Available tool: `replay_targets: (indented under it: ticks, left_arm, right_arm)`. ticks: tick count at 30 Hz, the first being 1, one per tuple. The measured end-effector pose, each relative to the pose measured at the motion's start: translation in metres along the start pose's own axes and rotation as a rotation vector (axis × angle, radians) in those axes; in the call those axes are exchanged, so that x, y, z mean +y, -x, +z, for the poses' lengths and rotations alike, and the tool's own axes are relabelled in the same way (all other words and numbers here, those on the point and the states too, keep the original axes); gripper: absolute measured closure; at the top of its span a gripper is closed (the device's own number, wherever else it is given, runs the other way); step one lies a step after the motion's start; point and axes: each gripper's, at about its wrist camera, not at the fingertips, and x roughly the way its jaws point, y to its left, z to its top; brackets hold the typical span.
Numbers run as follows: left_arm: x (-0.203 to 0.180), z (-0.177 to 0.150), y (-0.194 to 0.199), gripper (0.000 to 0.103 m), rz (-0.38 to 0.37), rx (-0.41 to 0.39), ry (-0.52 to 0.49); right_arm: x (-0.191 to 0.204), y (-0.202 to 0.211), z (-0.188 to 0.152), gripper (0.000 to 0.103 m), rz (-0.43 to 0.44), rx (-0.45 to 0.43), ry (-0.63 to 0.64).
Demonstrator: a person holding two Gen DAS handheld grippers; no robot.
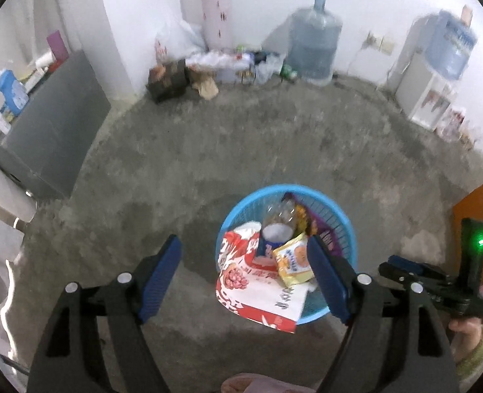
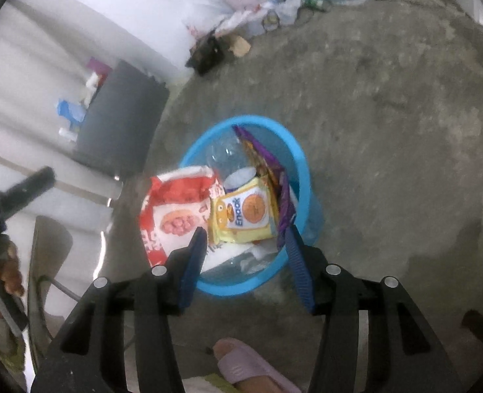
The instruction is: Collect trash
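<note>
Only rt view: slipper [image 2: 248, 370] nr basket [image 2: 298, 157].

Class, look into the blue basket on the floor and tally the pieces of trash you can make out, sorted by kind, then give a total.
Blue basket holds:
Snack packets: 3 (red and white bag, yellow packet, purple wrapper)
Clear plastic bottles: 1
Total: 4 that can be told apart; anything buried beneath is hidden.
</note>
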Motion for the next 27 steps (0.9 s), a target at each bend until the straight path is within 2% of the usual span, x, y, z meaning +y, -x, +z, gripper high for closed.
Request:
replay_targets:
  ticks: [3,6,10,12,16,19,21,22,25,27]
  left_arm:
    - [0.001,-0.003,0.054,0.026,-0.029,-0.073,0.013]
    - [0.001,-0.020,0.121,0.026,-0.041,-0.163,0.016]
    - [0.009,-0.066,0.223,0.021,-0.052,-0.289,0.073]
    - [0.017,-0.102,0.274,0.016,-0.013,-0.350,0.176]
    - [0.033,-0.183,0.351,0.006,0.027,-0.470,0.420]
    - [0.038,-0.240,0.394,0.005,0.118,-0.511,0.531]
    - [0.037,-0.276,0.419,0.005,0.232,-0.534,0.586]
    - [0.036,-0.287,0.426,0.005,0.266,-0.535,0.605]
    - [0.037,-0.319,0.438,0.005,0.380,-0.520,0.649]
    - [0.036,-0.337,0.438,0.005,0.514,-0.499,0.707]
  right_arm:
    - [0.019,0.029,-0.002,0.050,-0.025,-0.049,0.073]
    - [0.045,0.057,-0.008,0.045,-0.039,-0.090,0.177]
    - [0.089,0.094,-0.023,0.038,-0.035,-0.140,0.326]
    - [0.111,0.115,-0.032,0.036,-0.014,-0.167,0.386]
    - [0.156,0.163,-0.055,0.025,0.021,-0.232,0.481]
    - [0.189,0.194,-0.074,0.019,0.022,-0.269,0.568]
    - [0.211,0.216,-0.092,0.015,0.026,-0.298,0.645]
    - [0.217,0.224,-0.099,0.011,0.035,-0.308,0.665]
    - [0.240,0.238,-0.122,0.008,0.083,-0.314,0.722]
    - [0.253,0.237,-0.140,0.008,0.078,-0.291,0.767]
